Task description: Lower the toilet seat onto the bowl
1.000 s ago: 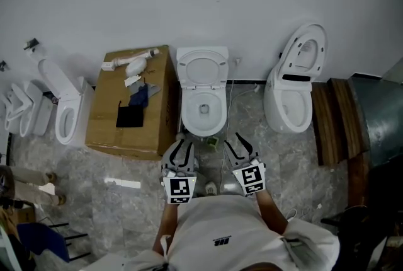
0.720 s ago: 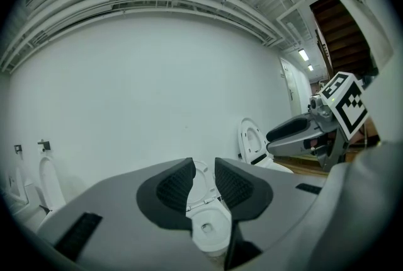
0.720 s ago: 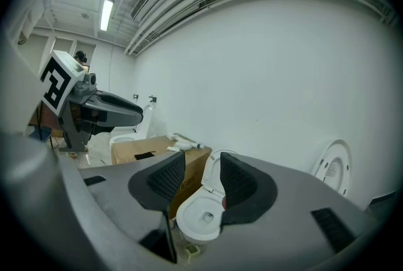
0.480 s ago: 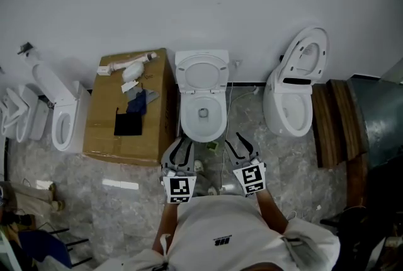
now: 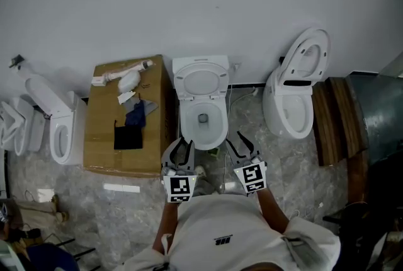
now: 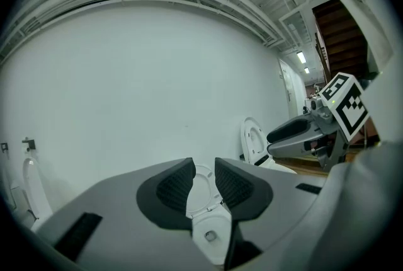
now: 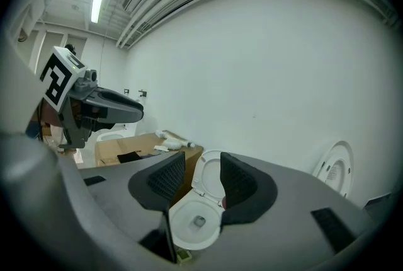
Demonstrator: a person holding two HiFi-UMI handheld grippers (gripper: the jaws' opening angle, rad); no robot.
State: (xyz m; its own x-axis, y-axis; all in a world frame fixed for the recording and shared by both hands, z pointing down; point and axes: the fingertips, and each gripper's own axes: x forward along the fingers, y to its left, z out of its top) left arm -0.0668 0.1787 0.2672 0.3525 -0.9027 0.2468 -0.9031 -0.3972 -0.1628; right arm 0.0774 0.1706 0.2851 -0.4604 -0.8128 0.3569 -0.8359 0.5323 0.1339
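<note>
Head view: approach stage. The toilet seat (image 5: 201, 82) stands raised against the tank (image 5: 200, 62) behind the bowl (image 5: 203, 126), ahead of me; next I must reach its rim and tip it forward.

Left gripper view: my left gripper (image 6: 203, 176) is pressed together, empty.

Right gripper view: my right gripper (image 7: 196, 176) seems slightly spread, empty.

No legible writing anywhere.

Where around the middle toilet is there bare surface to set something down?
Free: the front of the cardboard box, and the floor between the middle toilet and the right toilet. Crowded: the box's back half, and the floor just before the middle toilet.
</note>
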